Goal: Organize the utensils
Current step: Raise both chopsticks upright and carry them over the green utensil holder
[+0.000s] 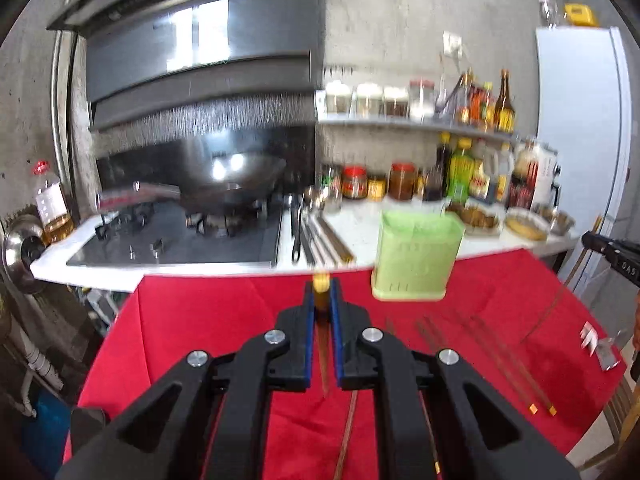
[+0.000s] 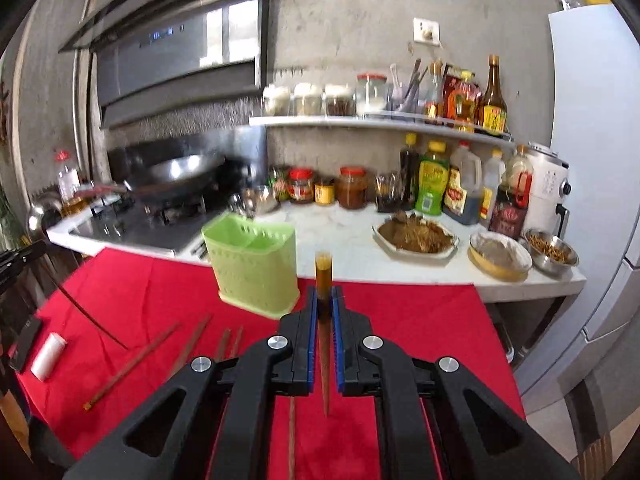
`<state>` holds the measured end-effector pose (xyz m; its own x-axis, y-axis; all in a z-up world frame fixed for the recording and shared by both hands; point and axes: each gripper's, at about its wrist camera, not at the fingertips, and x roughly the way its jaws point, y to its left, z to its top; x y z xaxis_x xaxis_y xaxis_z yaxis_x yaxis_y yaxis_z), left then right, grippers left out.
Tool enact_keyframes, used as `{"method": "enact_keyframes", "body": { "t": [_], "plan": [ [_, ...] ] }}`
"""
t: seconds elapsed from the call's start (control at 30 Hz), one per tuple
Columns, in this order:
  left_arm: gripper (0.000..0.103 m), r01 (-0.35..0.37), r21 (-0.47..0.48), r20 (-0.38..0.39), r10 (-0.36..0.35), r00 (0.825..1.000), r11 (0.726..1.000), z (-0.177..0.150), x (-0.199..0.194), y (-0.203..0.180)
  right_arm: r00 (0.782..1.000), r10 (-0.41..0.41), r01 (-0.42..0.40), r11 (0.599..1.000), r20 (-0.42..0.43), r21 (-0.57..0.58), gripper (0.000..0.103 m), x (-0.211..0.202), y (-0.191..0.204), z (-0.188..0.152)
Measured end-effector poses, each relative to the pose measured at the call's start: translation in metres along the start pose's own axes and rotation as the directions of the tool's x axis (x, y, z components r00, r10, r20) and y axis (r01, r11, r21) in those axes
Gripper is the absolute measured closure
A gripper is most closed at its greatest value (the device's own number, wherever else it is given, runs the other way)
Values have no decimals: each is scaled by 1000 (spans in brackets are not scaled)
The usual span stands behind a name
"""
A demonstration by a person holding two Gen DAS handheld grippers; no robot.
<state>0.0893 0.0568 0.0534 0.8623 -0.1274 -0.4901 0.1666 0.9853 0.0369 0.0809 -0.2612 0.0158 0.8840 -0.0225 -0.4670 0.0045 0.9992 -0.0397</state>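
My left gripper (image 1: pixel 322 294) is shut on a brown chopstick (image 1: pixel 322 308) with a yellow end and holds it above the red cloth (image 1: pixel 200 320). The green utensil holder (image 1: pixel 416 258) stands ahead and to its right. My right gripper (image 2: pixel 325 298) is shut on another brown chopstick (image 2: pixel 324 276), held lengthwise between the pads. The green holder (image 2: pixel 252 264) stands ahead and to its left. Several more chopsticks (image 2: pixel 132 364) lie loose on the red cloth (image 2: pixel 420 320); they also show in the left wrist view (image 1: pixel 508 364).
A white counter (image 2: pixel 340 240) behind the red table carries plates and bowls of food (image 2: pixel 416 236), jars and bottles. A stove with a wok (image 1: pixel 232 184) is at the left. A fridge (image 2: pixel 600 160) stands at the right. A white roll (image 2: pixel 48 356) lies on the cloth's left.
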Motion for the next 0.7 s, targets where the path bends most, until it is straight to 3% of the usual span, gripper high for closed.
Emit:
{"method": "enact_keyframes", "body": {
  "t": [0.2,0.27,0.47,0.7],
  "plan": [
    [96,10,-6,-127,-11,992,1000,-35,32,0,1000,-15,14,1000,-6,-14,96,0,8,-21],
    [97,4,-8,-132,-5,991,1000,-45,36,-1,1000,-18,18,1000,-15,-19,96,1,11,-27],
    [97,-1,7,-72,1,997,1000,-41,25,-8,1000,5,-4,999,27,-43,97,-4,23,-26],
    [97,39,49,41,-41,998,998,18,28,-27,994,54,-51,998,98,-31,97,9,31,23]
  ]
}}
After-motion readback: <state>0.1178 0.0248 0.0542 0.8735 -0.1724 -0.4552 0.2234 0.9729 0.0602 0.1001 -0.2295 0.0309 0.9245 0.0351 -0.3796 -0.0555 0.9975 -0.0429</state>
